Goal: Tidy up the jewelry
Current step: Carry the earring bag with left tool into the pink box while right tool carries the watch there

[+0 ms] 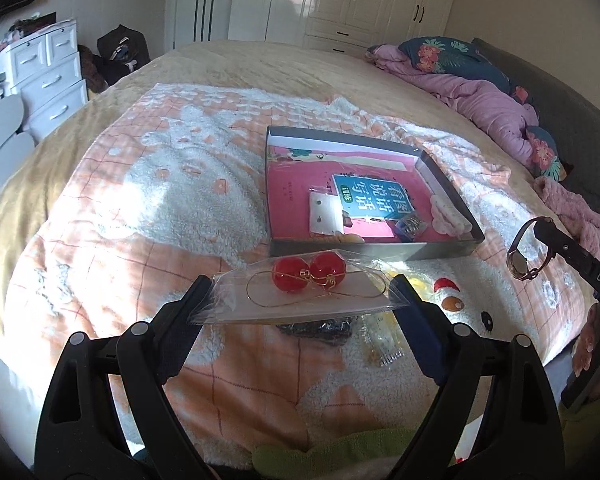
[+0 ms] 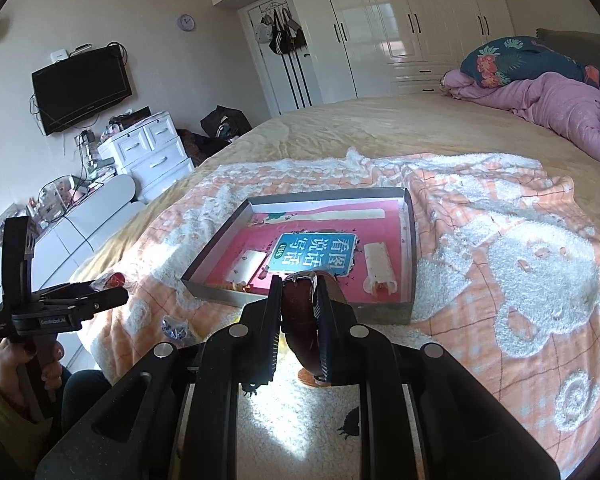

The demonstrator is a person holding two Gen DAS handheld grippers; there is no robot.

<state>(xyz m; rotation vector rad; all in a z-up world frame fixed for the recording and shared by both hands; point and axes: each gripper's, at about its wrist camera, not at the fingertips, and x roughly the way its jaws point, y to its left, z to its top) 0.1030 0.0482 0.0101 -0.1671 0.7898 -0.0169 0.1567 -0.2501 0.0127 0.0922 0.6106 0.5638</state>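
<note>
One book [image 1: 364, 200] ("看图说话写话") in tray [image 1: 372, 249]

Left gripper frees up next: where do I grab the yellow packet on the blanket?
Probably across its narrow width, coming straight down. The yellow packet lies flat and long on the soft blanket, so the fingers can press in beside both long edges.

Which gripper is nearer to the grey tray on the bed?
Right. The right gripper, clamping a wristwatch, is at the tray's near edge; the left gripper, holding bagged red earrings, sits slightly further back.
</note>
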